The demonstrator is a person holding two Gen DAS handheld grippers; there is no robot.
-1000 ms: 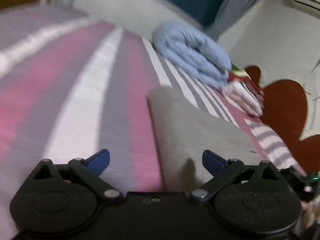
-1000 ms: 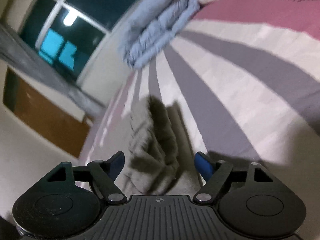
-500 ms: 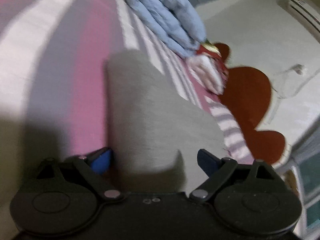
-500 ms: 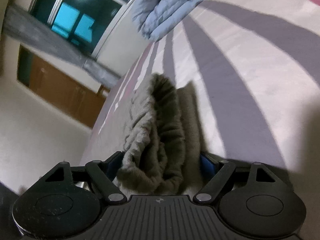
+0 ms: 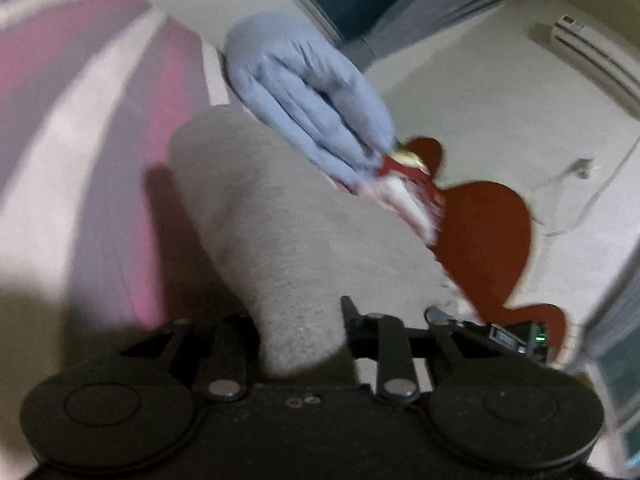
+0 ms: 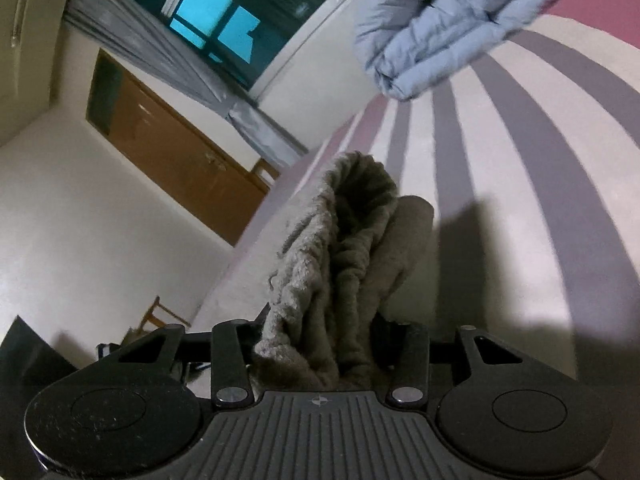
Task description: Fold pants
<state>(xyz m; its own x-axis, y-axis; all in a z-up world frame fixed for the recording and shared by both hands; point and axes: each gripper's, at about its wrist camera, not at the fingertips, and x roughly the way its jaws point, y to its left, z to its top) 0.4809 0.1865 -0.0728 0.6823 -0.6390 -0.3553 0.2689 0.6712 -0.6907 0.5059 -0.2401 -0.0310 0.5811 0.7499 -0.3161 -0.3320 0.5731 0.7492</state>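
Note:
The grey fleece pants (image 5: 280, 232) lie folded on the pink, grey and white striped bedsheet (image 5: 80, 128). My left gripper (image 5: 300, 328) is shut on one end of the pants, the cloth bulging between its jaws. My right gripper (image 6: 320, 344) is shut on the other end of the pants (image 6: 344, 256), where several bunched layers and the ribbed edge stand up between its jaws. In the left wrist view, the right gripper's body (image 5: 516, 336) shows at the far side of the pants.
A folded light-blue quilt (image 5: 308, 96) lies further up the bed, also in the right wrist view (image 6: 444, 28), with a red and white cloth (image 5: 404, 184) beside it. A red heart-shaped headboard (image 5: 488, 232), a window (image 6: 224, 20) and a wooden cabinet (image 6: 172, 148) surround the bed.
Both grippers moved in onto the ends of the pants and closed on them. The cloth now bulges up between the jaws.

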